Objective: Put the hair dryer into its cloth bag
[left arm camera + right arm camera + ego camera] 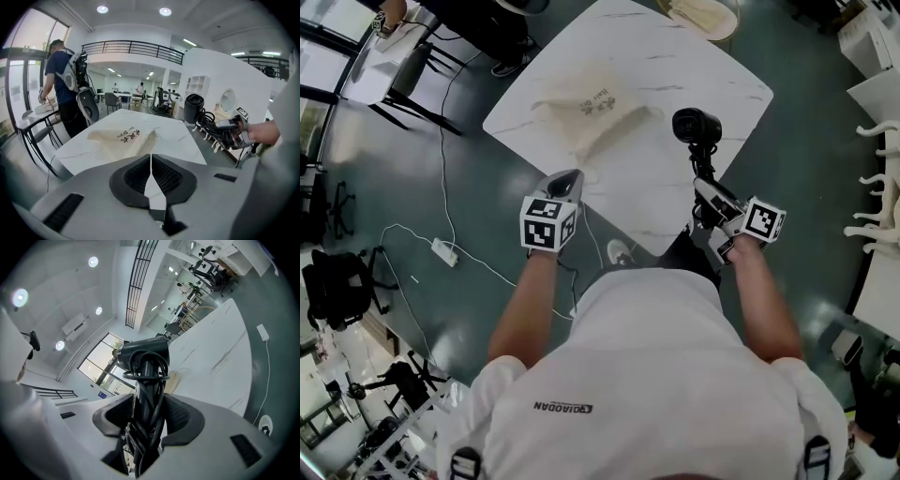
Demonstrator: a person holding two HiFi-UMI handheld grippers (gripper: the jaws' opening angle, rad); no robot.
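The beige cloth bag (592,114) with dark print lies flat on the white marble table (712,66); it also shows in the left gripper view (125,140). The black hair dryer (696,125), its cord wound round the handle, is held upright over the table's near right edge. My right gripper (706,190) is shut on that handle. In the right gripper view the hair dryer (143,355) rises from between the jaws. My left gripper (570,180) hovers at the table's near edge, just short of the bag, jaws shut and empty (151,161). The left gripper view shows the hair dryer (193,107) to the right.
A person with a backpack (70,82) stands at a desk beyond the table's far left. A dark chair (417,70) stands to the left of the table. A power strip (445,251) and white cable lie on the floor. White furniture (877,187) stands at the right.
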